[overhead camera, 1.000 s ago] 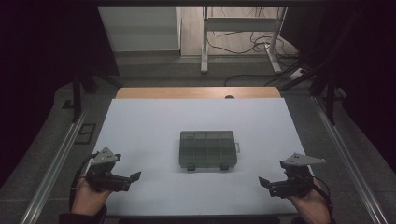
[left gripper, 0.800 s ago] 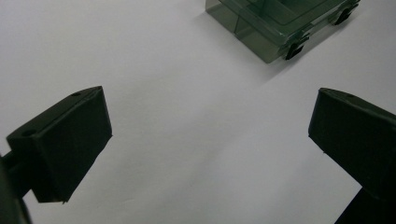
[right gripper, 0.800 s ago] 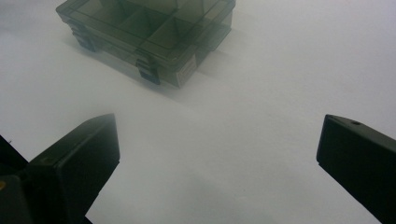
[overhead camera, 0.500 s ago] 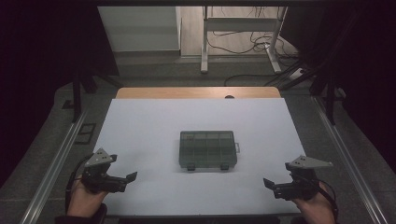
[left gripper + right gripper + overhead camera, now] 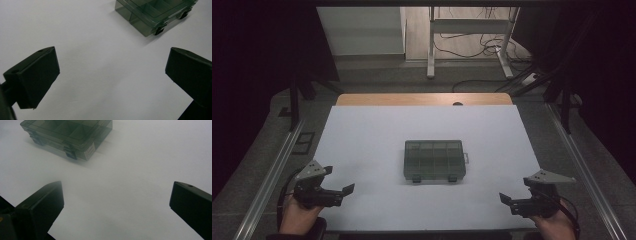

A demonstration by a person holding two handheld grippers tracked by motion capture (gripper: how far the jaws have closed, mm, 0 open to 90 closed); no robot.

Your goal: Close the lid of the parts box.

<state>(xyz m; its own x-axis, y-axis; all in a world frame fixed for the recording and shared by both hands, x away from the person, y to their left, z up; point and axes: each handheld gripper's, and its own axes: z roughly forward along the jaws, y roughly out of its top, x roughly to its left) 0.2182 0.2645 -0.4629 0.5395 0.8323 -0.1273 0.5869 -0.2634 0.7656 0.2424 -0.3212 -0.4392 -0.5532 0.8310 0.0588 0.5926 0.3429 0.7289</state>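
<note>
A: Start at the left. Where are the left tongs (image 5: 346, 189)?

B: Low at the near-left corner of the white tabletop (image 5: 362, 145), held in a hand (image 5: 298, 218) that comes in from the bottom edge. In the left gripper view the two black jaws stand wide apart with nothing but bare white surface between them.

A: And the middle?

B: The smoky compartment box (image 5: 434, 160) sits flat near the centre of the tabletop, lid down, its two dark latches (image 5: 158, 30) on the side facing the person. It is well apart from both grippers, and nothing touches it. I can't make out whether anything lies in its compartments.

A: The right side?

B: The right tongs (image 5: 504, 199) hang at the near-right corner, also spread wide and holding nothing; the right gripper view looks across the empty surface to the box at its upper left, a small label visible on the end wall.

A: So which step is this?

B: I'd judge it the very start: both grippers are parked at the corners and the box is untouched, apparently latched.

A: What does the next move ask for?

B: Probably bringing both in toward the front edge, one to steady the box and the other to work a latch. The clasps are small, so the jaw tip will need a careful line-up.
</note>
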